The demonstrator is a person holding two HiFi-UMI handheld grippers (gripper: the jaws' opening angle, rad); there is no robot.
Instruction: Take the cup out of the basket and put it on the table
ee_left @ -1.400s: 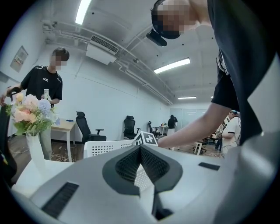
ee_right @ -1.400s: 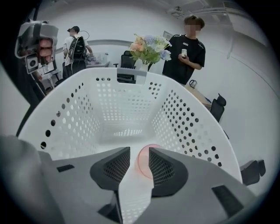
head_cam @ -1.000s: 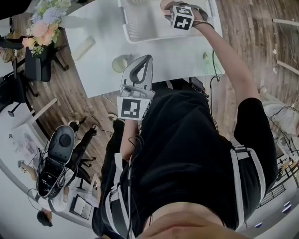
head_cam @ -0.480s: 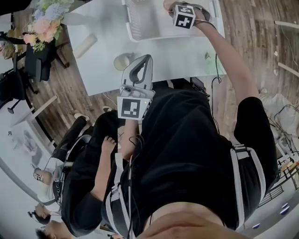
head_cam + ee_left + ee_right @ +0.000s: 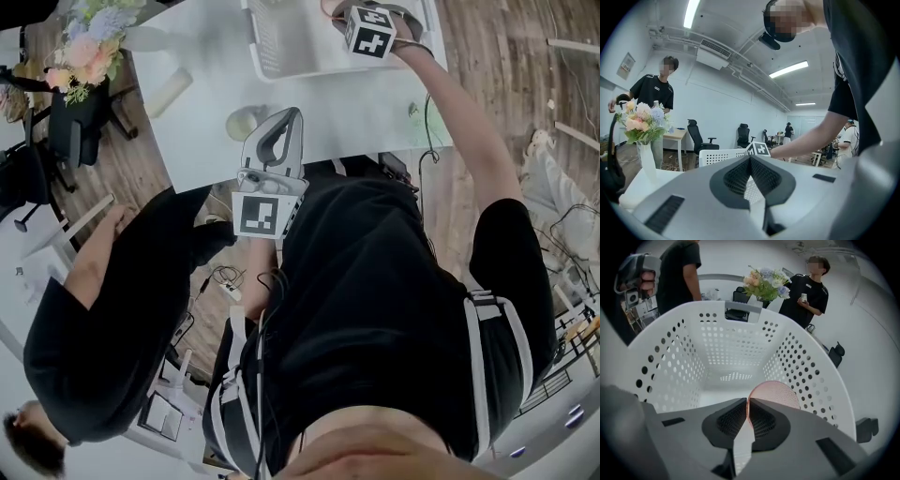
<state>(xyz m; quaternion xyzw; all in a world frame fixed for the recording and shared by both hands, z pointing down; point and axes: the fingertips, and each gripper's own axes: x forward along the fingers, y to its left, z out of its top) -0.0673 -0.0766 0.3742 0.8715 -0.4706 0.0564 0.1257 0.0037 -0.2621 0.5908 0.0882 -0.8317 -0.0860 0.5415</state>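
A pink cup lies low in the white perforated basket, close to its right wall. My right gripper reaches down into the basket; its jaws are closing, with the cup's thin wall pinched between the pads. In the head view only this gripper's marker cube and the hand show at the basket; the cup is hidden there. My left gripper hovers over the white table's near edge, shut and empty. Its tips meet in the left gripper view.
On the table, left of the basket, stand a pale round cup, a lying cylinder and a vase of flowers. A small green object sits at the near right edge. A person in black stands at my left.
A person in black has walked into the lower left of the head view, covering the chair there. My right hand has edged slightly farther into the basket. The left gripper holds still.
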